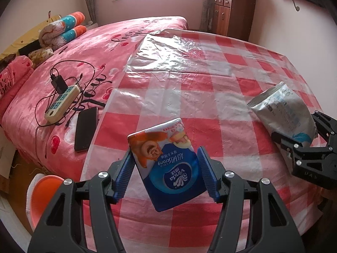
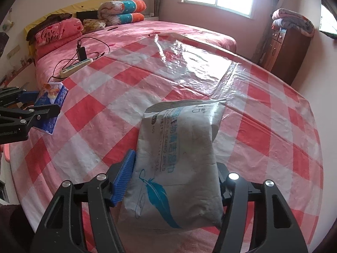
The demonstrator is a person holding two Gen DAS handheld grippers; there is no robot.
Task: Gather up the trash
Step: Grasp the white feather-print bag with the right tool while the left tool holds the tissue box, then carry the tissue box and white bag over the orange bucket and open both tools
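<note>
Left wrist view takes in the bed point(image 1: 118, 48), the largest thing here, covered in a soft pink plush spread with dark script and hearts. Over its near right part lies a red-and-white checked plastic sheet point(image 1: 210, 88), glossy and wrinkled, catching window glare at its far end.

On the right of that sheet is the wipes packet point(image 2: 179, 164), a soft, puffy silver-grey foil pouch with teal lettering and a teal feather print. Its long axis runs from near to far, crimped seal edge pointing away toward the window, feather end nearest. The right gripper point(image 2: 174, 181) is grasping the wipes packet across its lower part: the ribbed blue pad on the left presses into its side, and the other pad is hidden behind the pouch.

Smaller is the tissue pack point(image 1: 168, 162), a flat rectangular pack in smooth blue and white plastic film with an orange-brown puppy picture. It is raised above the sheet near the front edge, tilted, its long axis running near-right to far-left, the puppy end farthest. The left gripper point(image 1: 168, 168) is grasping the tissue pack, its ribbed blue pads against both long edges.
</note>
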